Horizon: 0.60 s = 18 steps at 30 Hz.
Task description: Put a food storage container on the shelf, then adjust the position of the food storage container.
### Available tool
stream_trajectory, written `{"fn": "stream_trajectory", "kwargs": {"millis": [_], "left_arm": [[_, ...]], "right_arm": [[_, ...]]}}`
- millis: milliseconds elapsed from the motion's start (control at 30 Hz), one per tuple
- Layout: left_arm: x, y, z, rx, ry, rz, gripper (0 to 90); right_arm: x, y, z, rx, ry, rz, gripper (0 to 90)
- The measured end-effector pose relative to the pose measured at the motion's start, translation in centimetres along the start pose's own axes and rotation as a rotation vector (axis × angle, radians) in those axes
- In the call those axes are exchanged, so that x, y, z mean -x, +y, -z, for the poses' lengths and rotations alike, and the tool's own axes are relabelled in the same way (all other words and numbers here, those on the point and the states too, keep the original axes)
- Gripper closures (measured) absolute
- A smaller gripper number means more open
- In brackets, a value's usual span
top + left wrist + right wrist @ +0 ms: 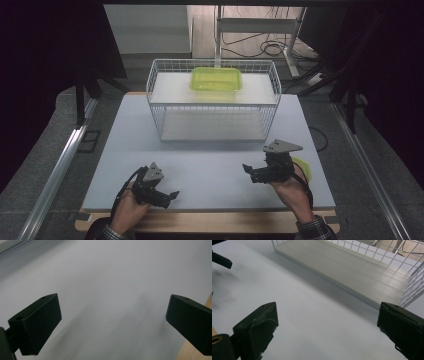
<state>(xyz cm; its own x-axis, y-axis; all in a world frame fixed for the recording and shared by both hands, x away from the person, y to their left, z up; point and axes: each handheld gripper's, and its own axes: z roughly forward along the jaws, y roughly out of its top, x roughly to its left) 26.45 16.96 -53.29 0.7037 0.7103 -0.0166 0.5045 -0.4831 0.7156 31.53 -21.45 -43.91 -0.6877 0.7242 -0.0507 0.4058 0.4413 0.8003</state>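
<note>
A white wire shelf rack [212, 100] stands at the back middle of the grey table top [200, 170]. On its upper shelf sits a yellow-green plastic box [216, 79]. My left gripper [170, 196] hovers near the table's front left, jaws wide apart with bare table between them [110, 322]. My right gripper [248, 172] is at the front right, in front of the rack, also open and empty [327, 322]. Its view shows the rack's lower shelf [352, 270]. A yellow-green flat thing [304, 167] lies partly hidden behind the right hand.
The table's wooden front edge [210, 220] runs below both hands. Metal rails [60, 165] flank the table on both sides. Cables and a white frame [265, 47] lie on the floor behind the rack.
</note>
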Motion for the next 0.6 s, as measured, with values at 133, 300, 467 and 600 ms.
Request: {"fn": "stream_trajectory", "kwargs": {"millis": [133,300,467,600], "left_arm": [[0.1,0.0,0.0,0.002,0.003,-0.003,0.0],[0.1,0.0,0.0,0.001,0.004,-0.007,0.0],[0.1,0.0,0.0,-0.003,0.005,-0.014,0.0],[0.1,0.0,0.0,-0.004,0.005,-0.017,0.0]], "right_arm": [[-0.2,-0.6,-0.2,-0.012,0.006,-0.005,3.6],[-0.1,-1.2,-0.4,-0.027,0.001,-0.021,3.7],[-0.1,-1.7,-0.7,-0.046,-0.004,-0.023,3.7],[0.1,-2.0,-0.7,-0.075,-0.017,-0.024,1.7]]}}
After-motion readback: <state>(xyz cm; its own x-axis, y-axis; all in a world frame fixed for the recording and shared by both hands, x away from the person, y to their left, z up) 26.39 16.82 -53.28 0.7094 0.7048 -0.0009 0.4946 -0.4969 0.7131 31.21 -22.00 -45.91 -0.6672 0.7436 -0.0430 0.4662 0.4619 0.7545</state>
